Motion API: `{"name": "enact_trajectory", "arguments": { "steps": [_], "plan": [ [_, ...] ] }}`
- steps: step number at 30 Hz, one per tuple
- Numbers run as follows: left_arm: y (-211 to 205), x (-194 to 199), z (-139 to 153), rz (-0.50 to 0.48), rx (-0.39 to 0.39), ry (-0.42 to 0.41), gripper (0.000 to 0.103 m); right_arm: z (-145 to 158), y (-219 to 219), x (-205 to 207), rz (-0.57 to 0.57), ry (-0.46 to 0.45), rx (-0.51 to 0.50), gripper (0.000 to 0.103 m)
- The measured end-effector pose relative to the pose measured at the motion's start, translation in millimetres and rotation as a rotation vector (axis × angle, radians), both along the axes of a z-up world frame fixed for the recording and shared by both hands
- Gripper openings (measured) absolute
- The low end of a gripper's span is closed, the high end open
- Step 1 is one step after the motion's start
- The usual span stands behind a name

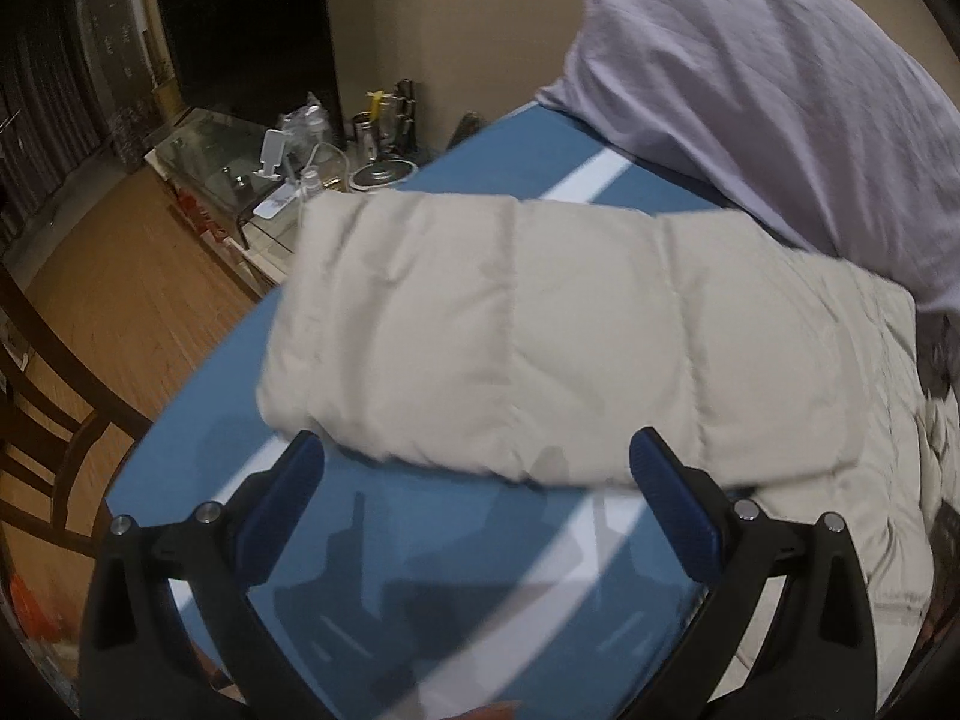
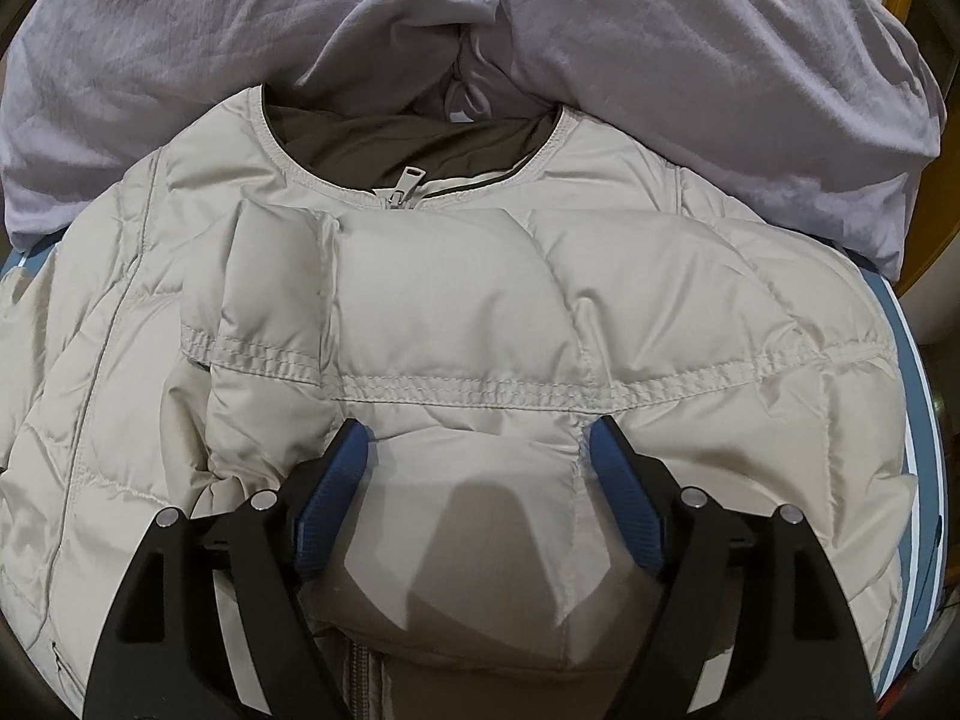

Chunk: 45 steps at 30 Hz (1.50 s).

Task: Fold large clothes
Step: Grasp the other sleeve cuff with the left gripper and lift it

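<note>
Crowding the cream jacket (image 2: pixel 480 312) is lavender bedding (image 2: pixel 690 60); both grippers' jaws gape, gripping nothing.

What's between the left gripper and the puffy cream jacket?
Only bare blue table, in the left wrist view, between left gripper and puffy cream jacket.

Cream puffer jacket (image 2: pixel 456 324) (sleeves folded in) on table.

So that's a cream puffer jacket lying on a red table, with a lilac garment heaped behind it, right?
Not quite: the table is blue with a white stripe, not red, as the left wrist view shows. The rest holds: the cream puffer jacket lies on it, with the lilac garment heaped behind.
</note>
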State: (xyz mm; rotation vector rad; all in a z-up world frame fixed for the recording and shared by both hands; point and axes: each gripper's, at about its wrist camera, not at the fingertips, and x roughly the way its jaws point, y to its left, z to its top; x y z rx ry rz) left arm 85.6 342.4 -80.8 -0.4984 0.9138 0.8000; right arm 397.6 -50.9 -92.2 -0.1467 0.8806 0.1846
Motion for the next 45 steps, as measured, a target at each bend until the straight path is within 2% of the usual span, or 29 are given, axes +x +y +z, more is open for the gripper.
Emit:
{"name": "enact_trajectory", "arguments": {
  "steps": [8, 11, 17, 19, 21, 22, 24, 26, 27, 29, 31, 35, 45],
  "plan": [
    [44, -4, -6, 0.055, -0.008, 0.011, 0.101, 0, 0, -3, -0.002, 0.001, 0.001, 0.078],
    [60, -11, -11, 0.093, -0.046, -0.011, 0.101, 0, 0, -3, 0.0, 0.001, 0.001, 0.078],
    [83, -23, -32, 0.156, -0.168, -0.052, 0.101, -1, 1, -5, -0.003, 0.001, -0.001, 0.078],
    [84, -23, -38, 0.156, -0.184, -0.051, 0.098, -1, 1, -5, -0.002, 0.001, -0.002, 0.078],
    [81, -21, -38, 0.152, -0.164, -0.043, 0.097, -1, 2, -5, -0.002, 0.0, -0.004, 0.078],
    [80, -20, -38, 0.152, -0.156, -0.04, 0.094, -1, 2, -6, -0.002, 0.0, -0.004, 0.078],
    [79, -18, -36, 0.154, -0.136, -0.041, 0.08, -1, 2, -6, 0.0, -0.001, -0.005, 0.078],
    [79, -17, -35, 0.156, -0.131, -0.054, 0.057, 0, 2, -7, 0.0, -0.002, -0.005, 0.078],
    [80, -17, -34, 0.154, -0.138, -0.068, 0.052, 0, 2, -7, -0.002, -0.002, -0.005, 0.078],
    [81, -16, -33, 0.15, -0.157, -0.09, 0.032, -1, 2, -7, -0.002, -0.001, -0.005, 0.078],
    [79, -13, -28, 0.144, -0.148, -0.097, 0.023, 0, 1, -8, 0.0, 0.002, -0.005, 0.078],
    [71, -2, -8, 0.107, -0.111, -0.127, 0.018, 2, -1, -12, 0.018, 0.009, -0.004, 0.078],
    [16, 53, 68, -0.089, -0.05, -0.287, 0.017, 9, -11, -30, 0.071, 0.001, 0.01, 0.078]
  ]
}}
